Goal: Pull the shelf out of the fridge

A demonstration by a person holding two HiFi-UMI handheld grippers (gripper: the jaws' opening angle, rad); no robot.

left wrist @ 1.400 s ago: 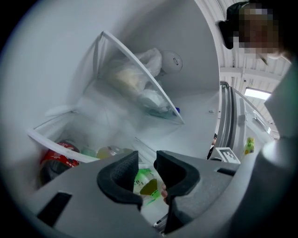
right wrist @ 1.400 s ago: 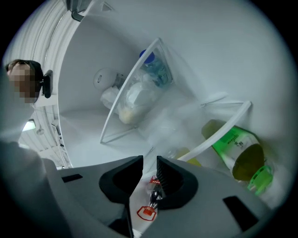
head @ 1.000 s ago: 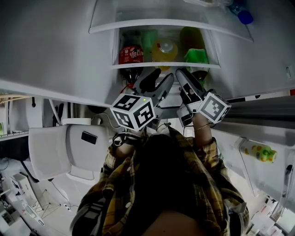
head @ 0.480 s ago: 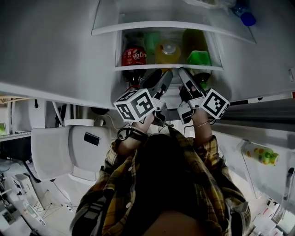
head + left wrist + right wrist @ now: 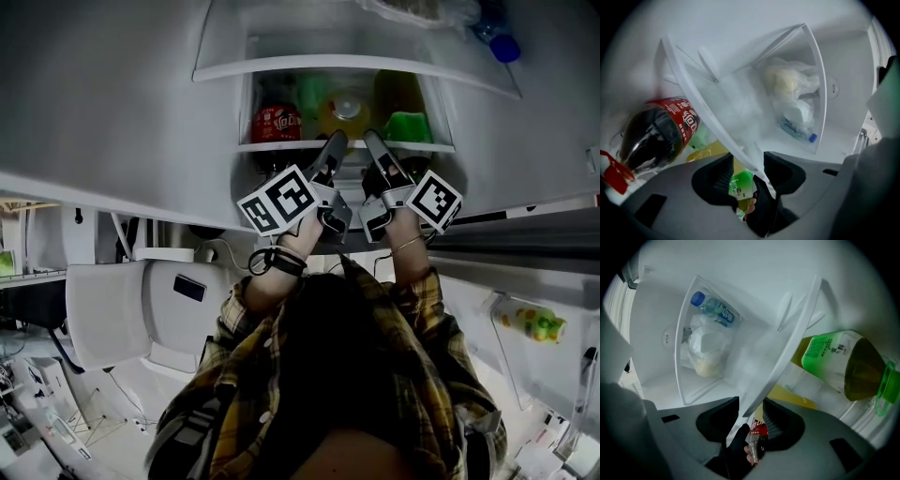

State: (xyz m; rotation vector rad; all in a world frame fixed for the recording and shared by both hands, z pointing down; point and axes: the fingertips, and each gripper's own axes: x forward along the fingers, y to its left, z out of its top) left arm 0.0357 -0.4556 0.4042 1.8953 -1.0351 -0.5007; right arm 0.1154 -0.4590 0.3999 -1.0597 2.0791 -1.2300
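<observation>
**Both grippers at the front edge of the fridge shelf.** In the head view we see the person's two arms, in plaid sleeves [image 5: 422, 291], raised side by side into the open fridge [image 5: 239, 103]. The left gripper [image 5: 333, 148] and the right gripper [image 5: 372, 145] meet the white front edge of the shelf [image 5: 272, 146] near its middle, close to each other but apart. The shelf sits inside the fridge, its edge spanning the compartment from wall to wall. Directly behind that edge we see a cola bottle [image 5: 275, 123] at the left, a yellow bottle [image 5: 344, 105] in the middle and a green tea bottle [image 5: 409, 127] at the right. Farther up the picture a clear bin [image 5: 281, 66] holds a blue-capped bottle [image 5: 498, 37].

In the left gripper view the jaws of the left gripper [image 5: 752, 171] stand apart and straddle the shelf [image 5: 719, 117], whose edge runs slantwise between them with space on either side. In the right gripper view the right gripper [image 5: 751, 416] likewise has its jaws apart around the shelf [image 5: 785, 345], with only narrow gaps showing beside the edge. In both gripper views the bottles lie to one side of the shelf, and the bin, with a filled plastic bag [image 5: 707, 352], lies to the other.
</observation>
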